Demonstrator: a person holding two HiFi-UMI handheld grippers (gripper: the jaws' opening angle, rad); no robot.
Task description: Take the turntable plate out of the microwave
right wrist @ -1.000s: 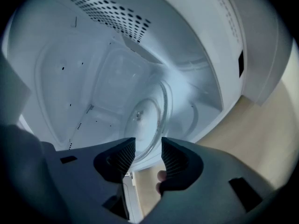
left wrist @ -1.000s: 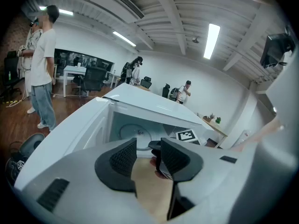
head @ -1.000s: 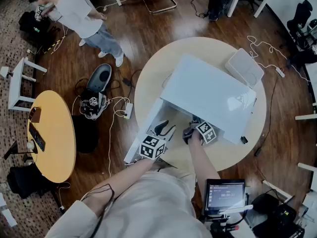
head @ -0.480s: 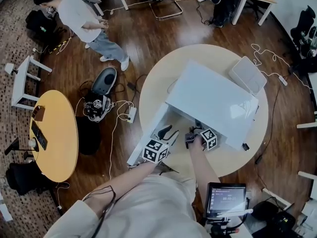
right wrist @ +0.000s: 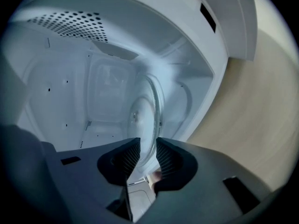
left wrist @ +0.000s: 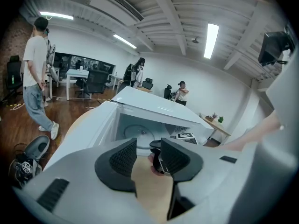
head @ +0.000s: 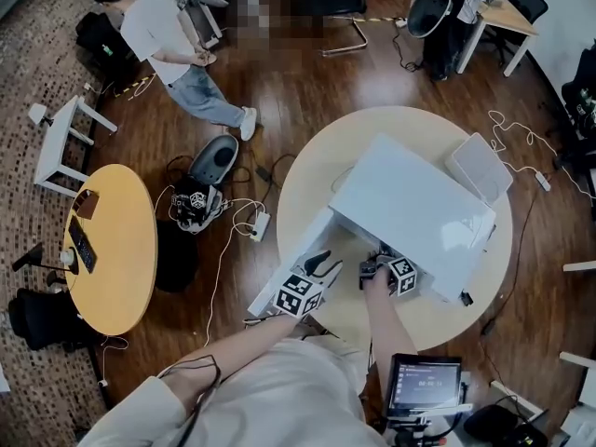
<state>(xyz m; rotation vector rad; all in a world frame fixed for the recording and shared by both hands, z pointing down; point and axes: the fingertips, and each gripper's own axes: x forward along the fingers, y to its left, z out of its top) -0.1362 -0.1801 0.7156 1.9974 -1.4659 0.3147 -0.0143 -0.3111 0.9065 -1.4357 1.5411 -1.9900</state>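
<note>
White dominates the head view. A white microwave [head: 410,208] sits on a round pale table [head: 317,170], its door [head: 279,268] swung open toward 8 o'clock. The person stands at 6 o'clock. The left gripper [head: 321,266] hovers at the door side of the oven's mouth, around 7 o'clock. The right gripper [head: 377,266] reaches into the mouth just beside it. The oven's top hides the inside from above.

In the left gripper view, the jaws stand moderately apart and grip nothing. The person's other hand [left wrist: 149,185] shows through the gap. Beyond, at 12 o'clock, the turntable plate [left wrist: 135,130] is a clear disc that appears to lie flat on the cavity floor.

The right gripper view is rolled on its side, so the plate shows edge-on, rising toward 12 o'clock from the jaws. These jaws have just been closing and are now narrow. The plate's near rim sits between them, and the ribbed pads look to press on both faces.

The plate is likely glass: stiff, weighty for its size, smooth enough to slip, and breakable if knocked against the frame. The near rim seems the right hold. It probably needs lifting clear of its hub before being drawn out toward 6 o'clock. The free left gripper could steady the opposite edge.
</note>
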